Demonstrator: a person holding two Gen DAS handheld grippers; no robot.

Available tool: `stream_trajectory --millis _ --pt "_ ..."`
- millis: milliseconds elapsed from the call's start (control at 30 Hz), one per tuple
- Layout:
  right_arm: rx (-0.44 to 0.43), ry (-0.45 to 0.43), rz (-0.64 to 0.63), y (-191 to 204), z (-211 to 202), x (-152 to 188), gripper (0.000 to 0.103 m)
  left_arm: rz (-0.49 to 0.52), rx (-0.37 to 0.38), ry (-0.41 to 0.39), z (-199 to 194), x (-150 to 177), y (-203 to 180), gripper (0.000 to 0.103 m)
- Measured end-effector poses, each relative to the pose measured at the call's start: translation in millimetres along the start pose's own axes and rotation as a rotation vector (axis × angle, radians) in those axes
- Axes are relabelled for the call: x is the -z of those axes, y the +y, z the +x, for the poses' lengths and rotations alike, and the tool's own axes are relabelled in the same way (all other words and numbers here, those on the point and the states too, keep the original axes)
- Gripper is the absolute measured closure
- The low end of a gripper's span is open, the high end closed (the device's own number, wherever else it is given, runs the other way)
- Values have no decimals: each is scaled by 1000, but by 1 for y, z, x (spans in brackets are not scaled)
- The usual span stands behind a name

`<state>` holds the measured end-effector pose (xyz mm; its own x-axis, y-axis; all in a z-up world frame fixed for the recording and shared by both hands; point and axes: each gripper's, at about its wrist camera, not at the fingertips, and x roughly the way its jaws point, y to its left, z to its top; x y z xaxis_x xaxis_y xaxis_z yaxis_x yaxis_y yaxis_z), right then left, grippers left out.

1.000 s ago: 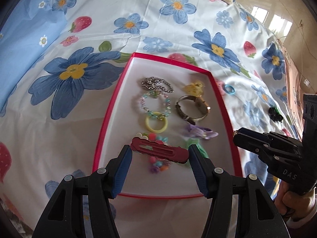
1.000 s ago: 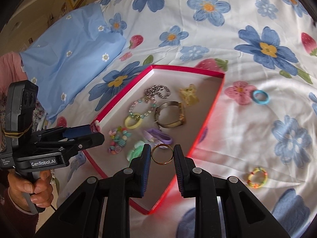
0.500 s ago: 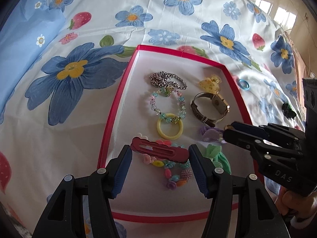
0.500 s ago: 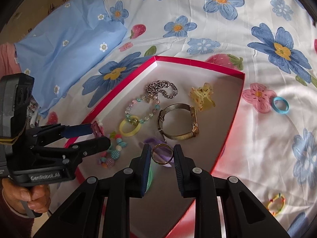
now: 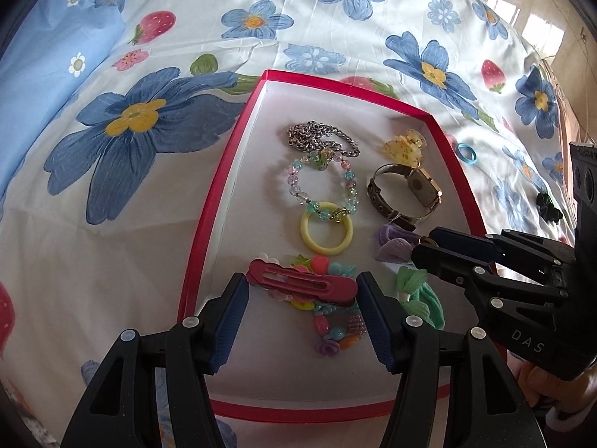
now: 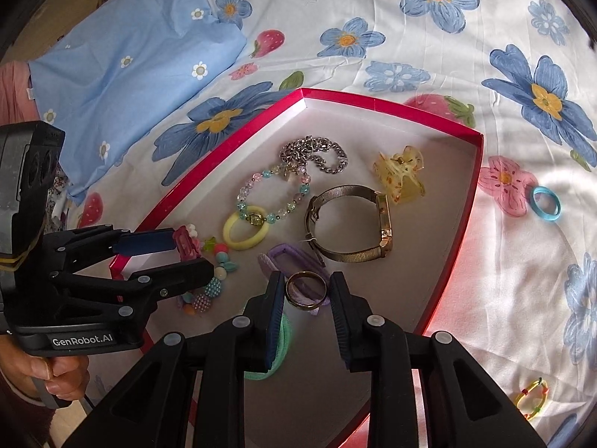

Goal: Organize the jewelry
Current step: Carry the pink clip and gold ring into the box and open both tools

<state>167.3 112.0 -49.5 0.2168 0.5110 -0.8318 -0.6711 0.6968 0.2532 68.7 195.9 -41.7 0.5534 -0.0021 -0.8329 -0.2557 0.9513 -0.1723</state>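
A red-rimmed box (image 5: 220, 201) with a white floor lies on the flowered bedsheet; it also shows in the right wrist view (image 6: 462, 220). My left gripper (image 5: 301, 283) is shut on a red hair clip (image 5: 302, 284), held over the box's near left part above a colourful bead bracelet (image 5: 334, 330). My right gripper (image 6: 305, 288) is shut on a gold ring (image 6: 306, 291), held over a purple hair tie (image 6: 278, 259). Inside the box lie a silver chain (image 5: 317, 138), a pastel bead bracelet (image 5: 321, 186), a yellow ring tie (image 5: 326, 229), a watch (image 5: 406, 194), a yellow claw clip (image 5: 405, 147) and a green scrunchie (image 5: 421, 298).
Outside the box on the sheet lie a blue hair tie (image 6: 545, 203), a multicolour elastic (image 6: 531, 403) and a dark object (image 5: 548, 207). A light blue pillow (image 6: 123, 59) lies to the far left.
Both grippers have moved forward over the box, each still holding its item. The right gripper now hangs over the purple tie near the watch.
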Motion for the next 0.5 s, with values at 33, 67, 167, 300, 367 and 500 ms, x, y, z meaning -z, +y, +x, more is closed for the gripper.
stream_trajectory --millis 33,67,167,300,367,500 --pt "1 -1 -1 0 0 0 76 -1 0 0 0 0 0 44" --pt "1 0 -2 0 0 0 76 -1 0 1 0 0 0 44" --pt "-1 -1 -1 0 0 0 76 -4 -3 3 0 1 1 43" --pt "-1 -6 5 -1 -1 0 76 -11 -3 2 -1 1 1 42" --pt "-1 -6 6 0 -2 0 75 -12 -6 3 -1 2 1 41" --pt "-3 -6 13 1 -3 0 69 -19 -8 4 -3 3 2 38"
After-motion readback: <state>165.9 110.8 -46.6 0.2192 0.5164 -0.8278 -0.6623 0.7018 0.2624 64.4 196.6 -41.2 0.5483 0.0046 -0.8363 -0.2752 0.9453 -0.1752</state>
